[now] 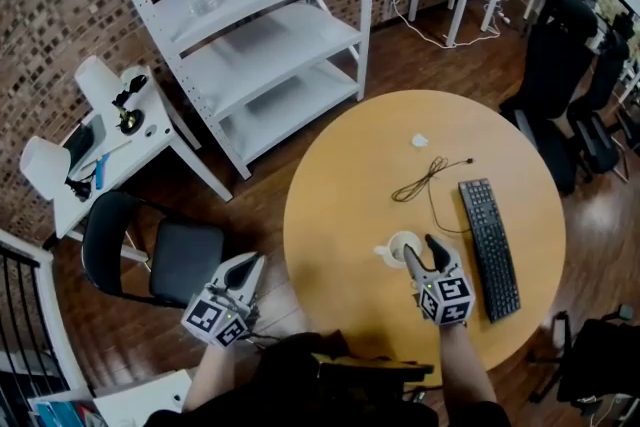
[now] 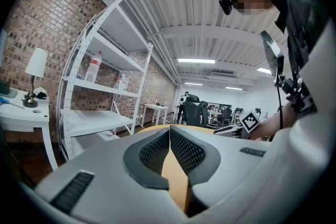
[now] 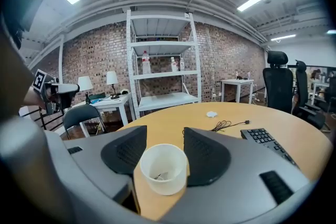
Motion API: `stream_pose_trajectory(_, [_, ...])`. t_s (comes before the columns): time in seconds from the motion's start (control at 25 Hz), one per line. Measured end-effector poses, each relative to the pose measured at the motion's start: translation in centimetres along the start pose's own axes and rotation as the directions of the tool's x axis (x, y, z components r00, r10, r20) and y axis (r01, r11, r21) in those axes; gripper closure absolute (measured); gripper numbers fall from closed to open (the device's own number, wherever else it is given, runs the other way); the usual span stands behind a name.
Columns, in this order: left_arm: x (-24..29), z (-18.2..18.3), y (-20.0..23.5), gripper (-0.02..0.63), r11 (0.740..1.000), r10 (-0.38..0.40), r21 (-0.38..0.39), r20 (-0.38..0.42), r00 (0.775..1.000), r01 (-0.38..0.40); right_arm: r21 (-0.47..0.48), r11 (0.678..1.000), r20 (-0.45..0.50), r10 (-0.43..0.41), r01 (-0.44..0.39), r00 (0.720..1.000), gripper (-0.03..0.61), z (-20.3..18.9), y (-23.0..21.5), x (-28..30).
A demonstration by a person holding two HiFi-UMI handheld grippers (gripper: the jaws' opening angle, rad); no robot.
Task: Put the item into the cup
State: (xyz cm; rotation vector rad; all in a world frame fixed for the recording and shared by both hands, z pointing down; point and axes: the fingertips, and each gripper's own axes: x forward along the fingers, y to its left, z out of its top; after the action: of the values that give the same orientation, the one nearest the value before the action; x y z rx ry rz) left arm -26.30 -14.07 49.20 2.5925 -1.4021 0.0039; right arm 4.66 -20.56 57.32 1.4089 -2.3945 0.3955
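A small pale item (image 3: 159, 176), too small to identify, lies at the bottom of a white cup (image 3: 163, 168) standing upright on the round wooden worktop (image 1: 350, 175). The right tongs (image 1: 420, 250) stand wide apart with the cup between them, not clamped on it, one pad very near its wall. The left tongs (image 2: 169, 136) are closed on nothing, held off the worktop's near-left edge. A keyboard (image 1: 488, 245) lies just right of the cup and a loose cable (image 1: 425, 177) beyond it. The task looks essentially done. The risk lies in pulling away: a pad catching the rim could tip the light cup and spill the item.
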Motion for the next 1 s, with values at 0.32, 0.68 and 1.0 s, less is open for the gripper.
stream_pose_trajectory(0.32, [4.3, -0.4, -4.1, 0.609, 0.986, -0.169, -0.006, 0.002, 0.986, 0.169, 0.247, 0.964, 0.167, -0.143, 0.099, 0.976, 0.354, 0.1, -3.4, -9.5])
stream_pose_trajectory(0.68, [9.4, -2.0, -12.8, 0.609, 0.912, -0.41, -0.023, -0.026, 0.912, 0.41, 0.337, 0.86, 0.141, -0.449, 0.383, 0.882, 0.383, -4.9, -7.1, -23.4])
stream_pose_trajectory(1.0, [12.1, -1.9, -18.0, 0.609, 0.854, -0.52, 0.008, -0.032, 0.854, 0.521, 0.382, 0.742, 0.203, -0.649, 0.551, 0.733, 0.562, -6.1, -7.0, -32.5])
